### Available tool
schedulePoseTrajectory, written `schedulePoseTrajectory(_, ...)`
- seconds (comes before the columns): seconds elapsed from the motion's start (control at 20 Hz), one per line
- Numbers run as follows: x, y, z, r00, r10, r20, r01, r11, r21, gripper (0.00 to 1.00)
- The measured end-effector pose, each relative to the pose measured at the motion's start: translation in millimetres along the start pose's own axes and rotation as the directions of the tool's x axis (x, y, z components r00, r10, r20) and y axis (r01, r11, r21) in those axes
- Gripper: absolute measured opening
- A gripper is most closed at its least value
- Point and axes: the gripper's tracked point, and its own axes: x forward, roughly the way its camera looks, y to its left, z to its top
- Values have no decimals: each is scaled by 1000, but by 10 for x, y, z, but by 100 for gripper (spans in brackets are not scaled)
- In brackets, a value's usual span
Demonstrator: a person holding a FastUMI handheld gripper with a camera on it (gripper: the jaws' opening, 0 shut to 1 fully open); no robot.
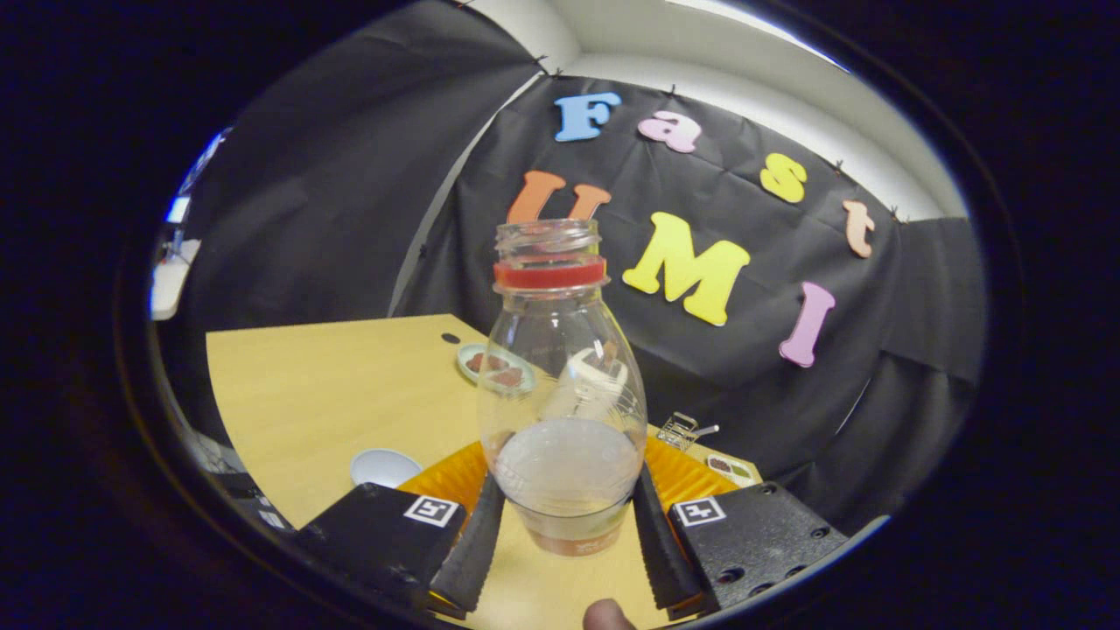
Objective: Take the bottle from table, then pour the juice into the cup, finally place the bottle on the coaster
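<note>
Gripper view: gripper clamping bottle

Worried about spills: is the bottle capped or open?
Open: the bottle, gripped between the gripper fingers, shows a bare threaded neck above its red ring.

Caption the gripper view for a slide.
Gripper shut on an uncapped bottle, held upright over the orange coaster on the table, white cup nearby.

Black cloth wall behind a light wooden table, white ceiling above
</note>
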Motion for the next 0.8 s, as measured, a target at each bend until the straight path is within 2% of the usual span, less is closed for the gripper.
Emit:
schedulePoseTrajectory(0.2, -94, -286, 158, 999, -19, 48, 12, 990, 137, 75)
schedulePoseTrajectory(0.4, -43, -457, 327, 994, -16, 105, -11, 967, 256, 75)
schedulePoseTrajectory(0.8, 403, -642, 340, 993, -3, 115, -36, 942, 334, 76)
